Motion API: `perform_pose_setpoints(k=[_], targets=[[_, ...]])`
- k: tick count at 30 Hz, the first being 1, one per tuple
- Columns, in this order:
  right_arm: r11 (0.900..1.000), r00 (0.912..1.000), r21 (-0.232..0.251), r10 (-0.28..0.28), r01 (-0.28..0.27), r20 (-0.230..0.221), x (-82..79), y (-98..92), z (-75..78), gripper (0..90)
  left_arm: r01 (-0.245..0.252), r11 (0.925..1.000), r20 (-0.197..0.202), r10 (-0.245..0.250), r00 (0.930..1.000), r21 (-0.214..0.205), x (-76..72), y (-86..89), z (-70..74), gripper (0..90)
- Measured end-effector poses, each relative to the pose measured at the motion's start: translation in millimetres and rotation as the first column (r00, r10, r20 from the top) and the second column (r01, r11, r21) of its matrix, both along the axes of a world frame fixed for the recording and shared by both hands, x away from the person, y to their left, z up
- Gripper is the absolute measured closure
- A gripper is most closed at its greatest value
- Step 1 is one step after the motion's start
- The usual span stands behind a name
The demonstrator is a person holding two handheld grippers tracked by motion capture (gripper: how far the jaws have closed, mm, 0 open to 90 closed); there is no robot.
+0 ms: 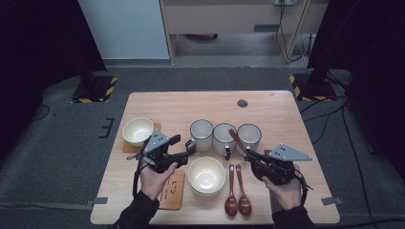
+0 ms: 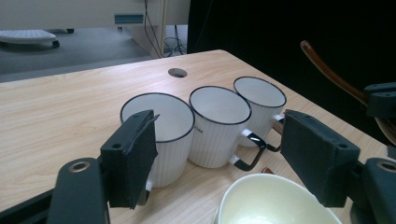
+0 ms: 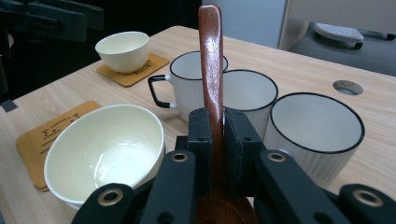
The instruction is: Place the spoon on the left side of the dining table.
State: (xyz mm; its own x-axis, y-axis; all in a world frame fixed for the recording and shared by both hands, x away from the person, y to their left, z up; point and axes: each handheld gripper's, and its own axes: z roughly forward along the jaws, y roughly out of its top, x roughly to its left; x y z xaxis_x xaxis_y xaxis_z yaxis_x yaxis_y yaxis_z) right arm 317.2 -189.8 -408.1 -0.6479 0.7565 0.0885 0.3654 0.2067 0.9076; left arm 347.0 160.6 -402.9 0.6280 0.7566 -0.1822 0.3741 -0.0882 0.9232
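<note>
Three white ribbed mugs (image 1: 224, 138) with black rims stand in a row mid-table. My left gripper (image 1: 184, 144) hovers open just left of the row, nothing between its jaws; in the left gripper view (image 2: 219, 135) it faces the mugs (image 2: 219, 123). My right gripper (image 1: 250, 157) is shut on a dark wooden spoon (image 1: 237, 140), whose handle slants up toward the mugs. In the right gripper view the spoon (image 3: 210, 56) stands pinched between the pads of the right gripper (image 3: 212, 135). A cream bowl (image 1: 206, 175) sits in front of the mugs between both hands.
A second cream bowl (image 1: 137, 130) rests on a wooden coaster at the left. Another coaster (image 1: 173, 191) lies bare beside my left hand. Two wooden spoons (image 1: 237, 193) lie right of the middle bowl. A cable hole (image 1: 242, 103) marks the table's far side.
</note>
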Motion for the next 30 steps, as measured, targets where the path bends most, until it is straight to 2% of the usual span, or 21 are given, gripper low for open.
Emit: perform_pose_setpoints(k=[7,16,20,22,23,30], targets=[[0.9999,0.9999,-0.001,0.014,-0.014,0.010,2.0,3.7,2.1,81.3,0.003,0.9999,0.009,-0.003,1.0000,-0.011,0.7,-4.4,5.1,27.0],[0.9997,0.9995,0.001,0.024,-0.024,0.019,2.4,7.1,4.9,81.3,0.025,0.9994,0.014,-0.024,0.9996,-0.024,4.2,-19.9,8.1,27.5],[0.9995,0.9992,0.001,0.033,-0.033,0.024,2.7,9.9,5.2,81.3,0.047,0.9982,0.017,-0.047,0.9988,-0.037,5.9,-36.1,9.4,27.6],[0.9994,0.9991,0.000,0.035,-0.035,0.025,2.6,10.3,5.4,81.3,0.052,0.9979,0.016,-0.051,0.9986,-0.038,6.2,-38.6,9.4,27.6],[0.9992,0.9988,0.000,0.040,-0.040,0.027,2.3,10.5,5.9,81.3,0.062,0.9972,0.016,-0.062,0.9980,-0.042,6.8,-45.9,9.1,27.6],[0.9990,0.9984,0.002,0.045,-0.045,0.034,1.2,10.8,6.9,81.3,0.082,0.9961,0.025,-0.081,0.9964,-0.034,8.3,-61.3,13.5,28.2]])
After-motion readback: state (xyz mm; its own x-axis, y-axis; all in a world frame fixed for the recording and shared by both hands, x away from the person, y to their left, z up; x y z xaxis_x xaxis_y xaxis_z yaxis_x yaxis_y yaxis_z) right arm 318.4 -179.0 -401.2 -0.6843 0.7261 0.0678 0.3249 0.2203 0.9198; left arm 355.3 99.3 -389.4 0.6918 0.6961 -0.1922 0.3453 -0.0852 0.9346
